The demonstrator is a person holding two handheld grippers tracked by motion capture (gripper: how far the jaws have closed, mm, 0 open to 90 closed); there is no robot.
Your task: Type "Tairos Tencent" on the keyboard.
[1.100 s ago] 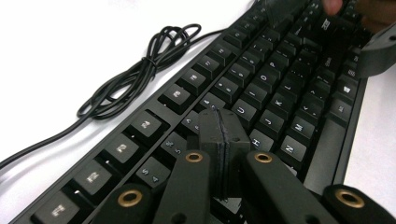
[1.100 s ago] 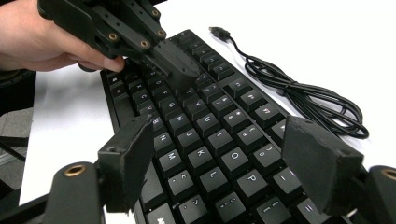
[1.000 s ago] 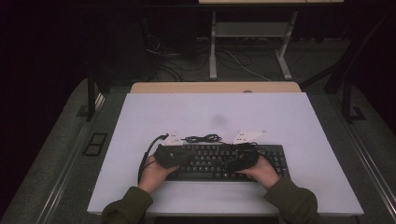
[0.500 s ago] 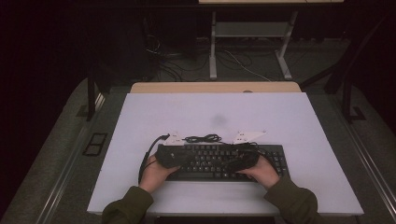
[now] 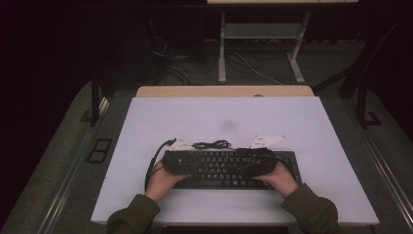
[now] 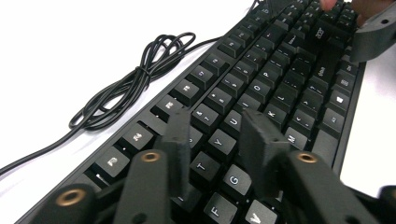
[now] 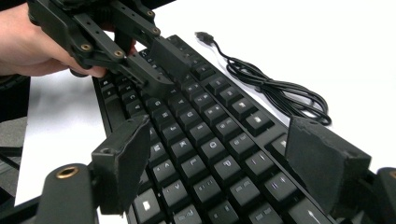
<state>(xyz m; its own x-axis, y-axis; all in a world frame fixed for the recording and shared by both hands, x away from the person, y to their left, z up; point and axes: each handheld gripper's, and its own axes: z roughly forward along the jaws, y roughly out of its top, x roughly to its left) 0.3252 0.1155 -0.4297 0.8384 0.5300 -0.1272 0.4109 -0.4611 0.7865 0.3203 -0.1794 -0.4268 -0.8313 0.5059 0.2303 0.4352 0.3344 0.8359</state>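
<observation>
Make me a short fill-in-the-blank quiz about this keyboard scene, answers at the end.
1. The black computer keyboard lies on a ____ table.
2. Its bundled black cable lies ____ on the table.
3. Both hand-held grippers, left and right, have their jaws ____ over the keys.

Answers: white; coiled; open

A white bench point(image 5: 302, 122) carries the work. Beyond its far edge, loose cables point(image 5: 195, 68) lie on the dark floor point(image 5: 63, 161).
</observation>
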